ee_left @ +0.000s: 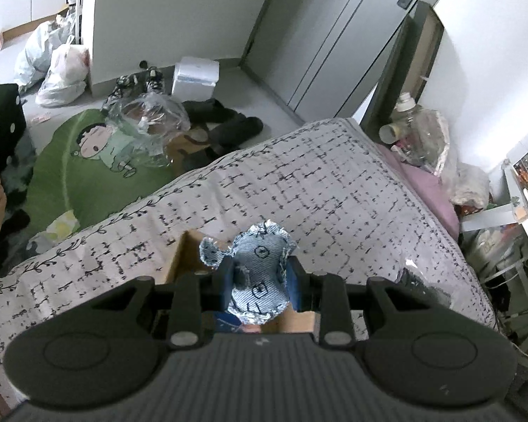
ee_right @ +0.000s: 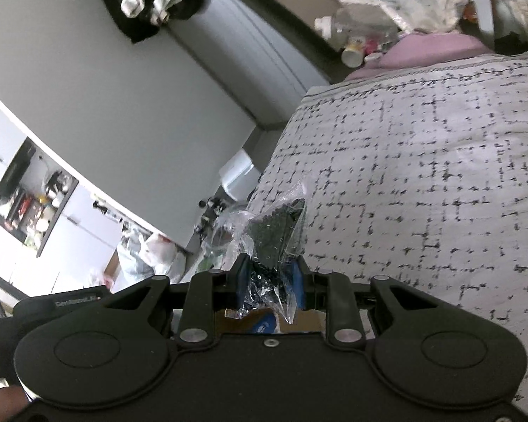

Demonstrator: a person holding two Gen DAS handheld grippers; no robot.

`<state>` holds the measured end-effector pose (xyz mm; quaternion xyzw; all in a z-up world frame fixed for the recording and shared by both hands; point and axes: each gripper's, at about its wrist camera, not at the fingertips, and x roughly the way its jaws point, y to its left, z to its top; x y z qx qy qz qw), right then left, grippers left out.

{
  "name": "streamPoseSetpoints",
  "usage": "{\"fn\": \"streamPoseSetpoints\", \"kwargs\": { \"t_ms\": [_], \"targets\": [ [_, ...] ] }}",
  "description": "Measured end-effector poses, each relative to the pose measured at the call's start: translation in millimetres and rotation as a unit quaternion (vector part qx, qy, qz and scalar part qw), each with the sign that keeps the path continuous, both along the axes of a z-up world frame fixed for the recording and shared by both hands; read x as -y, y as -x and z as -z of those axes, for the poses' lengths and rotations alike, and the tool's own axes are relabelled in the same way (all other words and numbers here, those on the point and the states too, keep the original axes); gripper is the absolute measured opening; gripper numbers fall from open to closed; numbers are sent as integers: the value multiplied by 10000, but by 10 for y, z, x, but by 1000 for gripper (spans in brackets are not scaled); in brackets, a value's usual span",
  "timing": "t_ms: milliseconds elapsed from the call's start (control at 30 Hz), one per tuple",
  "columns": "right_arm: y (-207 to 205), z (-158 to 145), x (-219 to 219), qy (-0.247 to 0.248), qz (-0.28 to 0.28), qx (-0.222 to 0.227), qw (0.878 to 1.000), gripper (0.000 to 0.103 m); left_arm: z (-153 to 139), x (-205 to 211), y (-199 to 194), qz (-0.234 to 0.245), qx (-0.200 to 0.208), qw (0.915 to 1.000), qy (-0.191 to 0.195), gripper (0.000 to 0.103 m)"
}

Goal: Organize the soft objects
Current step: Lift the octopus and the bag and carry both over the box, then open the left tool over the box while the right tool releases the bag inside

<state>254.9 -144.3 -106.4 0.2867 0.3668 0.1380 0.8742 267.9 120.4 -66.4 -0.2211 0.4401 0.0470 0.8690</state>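
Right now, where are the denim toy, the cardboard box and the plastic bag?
denim toy (ee_left: 258,263): left wrist view, middle of its denim body.
cardboard box (ee_left: 181,258): left wrist view, inner side wall.
plastic bag (ee_right: 274,235): right wrist view, its dark contents.

open bedspread (ee_left: 334,190) beyond cardboard box (ee_left: 179,256)

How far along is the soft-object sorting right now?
Nothing visibly finished. In hand: left tongs grip a denim plush above the cardboard box on the bed; right tongs pinch a clear bag of dark material. Both still need placing.
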Motion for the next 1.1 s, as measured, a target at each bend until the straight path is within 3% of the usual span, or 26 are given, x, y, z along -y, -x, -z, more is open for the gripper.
{"fn": "streamPoseSetpoints", "kwargs": {
  "t_ms": [300, 467, 767, 867, 900, 933, 1033, 1100],
  "targets": [
    [-45, -3, -301, 119, -351, -136, 9992, 26, 200, -157, -19, -114, -385, 9992, -18, 32],
    [-53, -10, -442, 163, -558, -183, 9981, 26, 250, -247, -65, -261, -581, 9978, 171, 46],
    [-55, 14, -669, 216, -853, -227, 9959, 26, 125, -373, -17, -496, -429, 9977, 145, 51],
    [-65, 33, -761, 164, -1147, -253, 9929, 32, 79, -371, 4, -485, -401, 9980, 82, 52],
    [-73, 42, -777, 188, -1181, -290, 9924, 40, 67, -363, 7, -446, -403, 9982, 56, 52],
    [-74, 50, -768, 244, -1120, -338, 9928, 51, 52, -356, 22, -404, -414, 9983, 12, 57],
    [-17, 0, -634, 288, -895, -231, 9953, 60, 29, -313, 96, -427, -430, 9980, -190, 75],
    [27, -36, -517, 256, -805, -188, 9962, 65, 25, -289, 133, -326, -423, 9983, -240, 77]
  ]
}}
